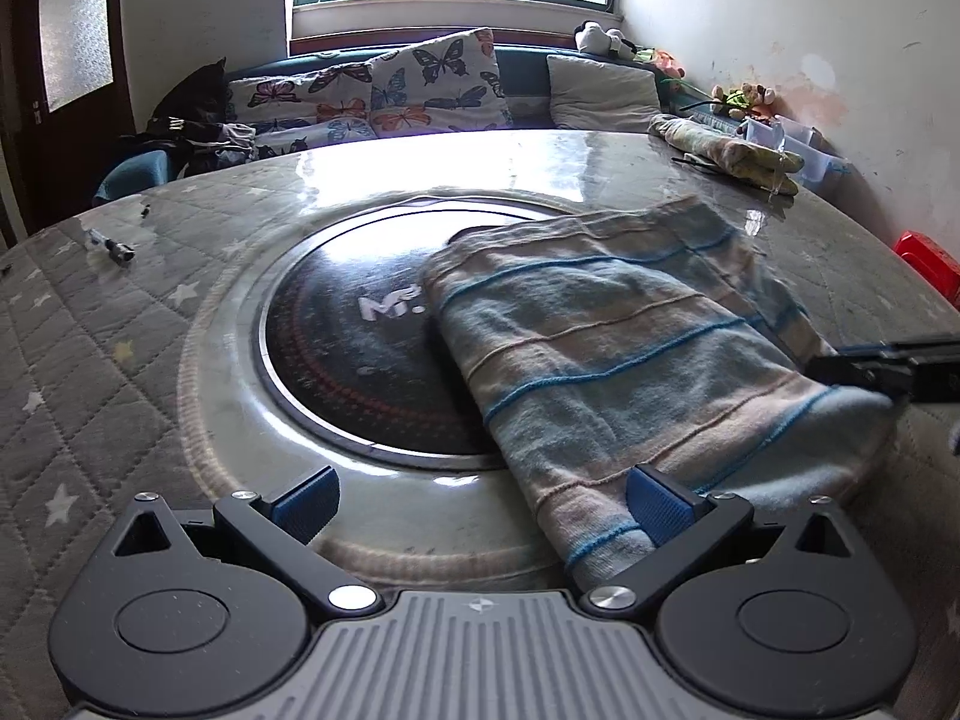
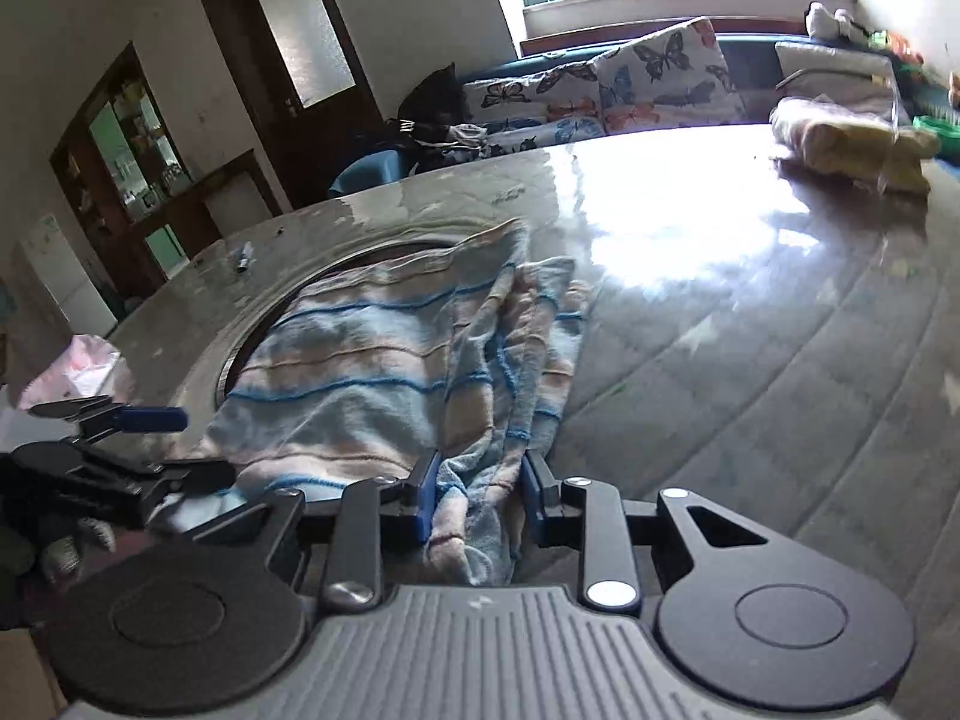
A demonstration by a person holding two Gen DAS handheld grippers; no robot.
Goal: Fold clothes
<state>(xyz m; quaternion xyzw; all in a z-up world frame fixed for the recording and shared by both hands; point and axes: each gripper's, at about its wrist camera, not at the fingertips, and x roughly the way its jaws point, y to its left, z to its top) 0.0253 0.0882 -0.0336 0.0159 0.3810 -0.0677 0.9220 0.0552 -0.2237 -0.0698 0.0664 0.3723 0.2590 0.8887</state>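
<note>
The left gripper (image 1: 483,510) stands wide open and low over the counter (image 1: 150,312), holding nothing. Its left finger hangs over the pale ring around the dark round hob (image 1: 348,354) set in the counter's middle, and its right finger (image 1: 660,510) sits over the near edge of the striped cloth (image 1: 630,360). The cloth, pale blue and beige with thin blue lines, lies folded over on the counter, covering the right part of the hob and reaching toward the right.

At the cloth's far right corner, the right gripper (image 1: 852,369) comes in from the side. In its own view, the right gripper (image 2: 477,498) is closed narrow on a bunched fold of the cloth (image 2: 372,372), which passes between the two blue pads and hangs down behind them. From there the cloth spreads forward and left over the hob's rim. The left gripper (image 2: 138,420) shows at the left edge, just beside the cloth's near left corner.

Farther right on the counter, well apart, lies another folded cloth (image 1: 732,150).
</note>
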